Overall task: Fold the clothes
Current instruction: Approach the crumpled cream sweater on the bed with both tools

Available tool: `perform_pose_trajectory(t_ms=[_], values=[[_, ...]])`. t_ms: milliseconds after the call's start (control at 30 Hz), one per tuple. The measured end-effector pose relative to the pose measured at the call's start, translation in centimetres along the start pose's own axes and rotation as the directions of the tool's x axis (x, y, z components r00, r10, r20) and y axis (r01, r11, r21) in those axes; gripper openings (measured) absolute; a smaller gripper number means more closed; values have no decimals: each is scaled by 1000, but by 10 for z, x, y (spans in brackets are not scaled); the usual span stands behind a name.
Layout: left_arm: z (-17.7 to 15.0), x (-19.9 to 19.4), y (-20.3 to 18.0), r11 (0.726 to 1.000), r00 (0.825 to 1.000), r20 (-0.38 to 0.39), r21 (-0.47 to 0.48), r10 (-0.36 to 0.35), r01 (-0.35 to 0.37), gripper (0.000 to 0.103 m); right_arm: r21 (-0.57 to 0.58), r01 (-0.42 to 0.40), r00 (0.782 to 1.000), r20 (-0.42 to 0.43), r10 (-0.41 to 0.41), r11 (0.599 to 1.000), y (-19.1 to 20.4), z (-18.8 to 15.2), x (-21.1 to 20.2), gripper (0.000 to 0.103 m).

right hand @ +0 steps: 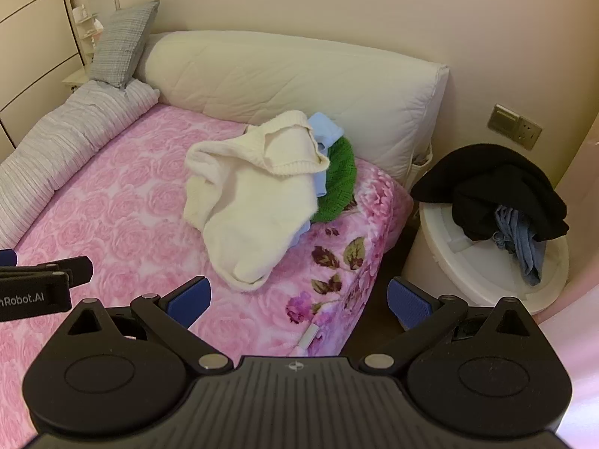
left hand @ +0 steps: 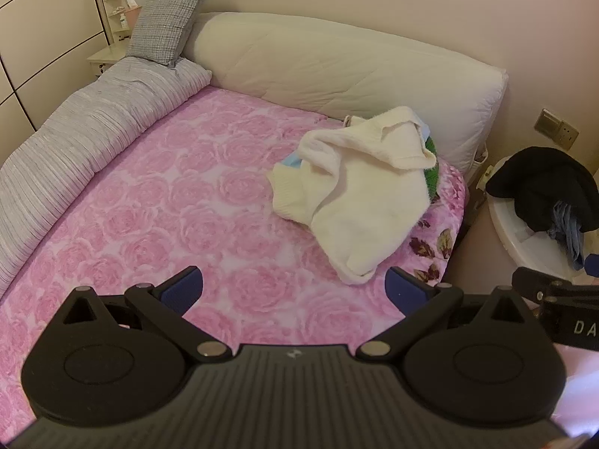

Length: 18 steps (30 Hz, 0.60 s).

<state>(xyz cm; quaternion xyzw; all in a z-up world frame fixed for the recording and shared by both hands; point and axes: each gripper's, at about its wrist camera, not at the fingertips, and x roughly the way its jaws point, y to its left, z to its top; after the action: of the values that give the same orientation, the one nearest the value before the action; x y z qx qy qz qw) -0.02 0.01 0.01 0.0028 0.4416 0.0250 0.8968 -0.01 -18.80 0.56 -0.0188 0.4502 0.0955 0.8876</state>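
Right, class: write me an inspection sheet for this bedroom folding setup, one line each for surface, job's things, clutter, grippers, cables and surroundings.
Surface: pink rose bedspread, mostly bare.
Job's things: cream sweater crumpled over a light blue garment and a green knit, near the bed's corner.
Clutter: black garment and blue clothes heaped on a white tub.
Grippers: left gripper and right gripper both open, fingers holding nothing, short of the pile.
Cables: nothing seen.
Surroundings: cream headboard cushion, grey pillow, striped quilt, wall socket.

Left tool (right hand: 45,284) side reads "nRobot.AI"; right tool (left hand: 554,299) shows "DA".
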Motion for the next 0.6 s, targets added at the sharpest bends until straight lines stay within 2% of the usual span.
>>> perform_pose_trajectory(t_ms=[600], values=[[5, -7, 7, 1000, 1000, 11, 6, -12, 12, 103, -10, 14, 1000, 4, -14, 1000, 16, -2, -6, 103]])
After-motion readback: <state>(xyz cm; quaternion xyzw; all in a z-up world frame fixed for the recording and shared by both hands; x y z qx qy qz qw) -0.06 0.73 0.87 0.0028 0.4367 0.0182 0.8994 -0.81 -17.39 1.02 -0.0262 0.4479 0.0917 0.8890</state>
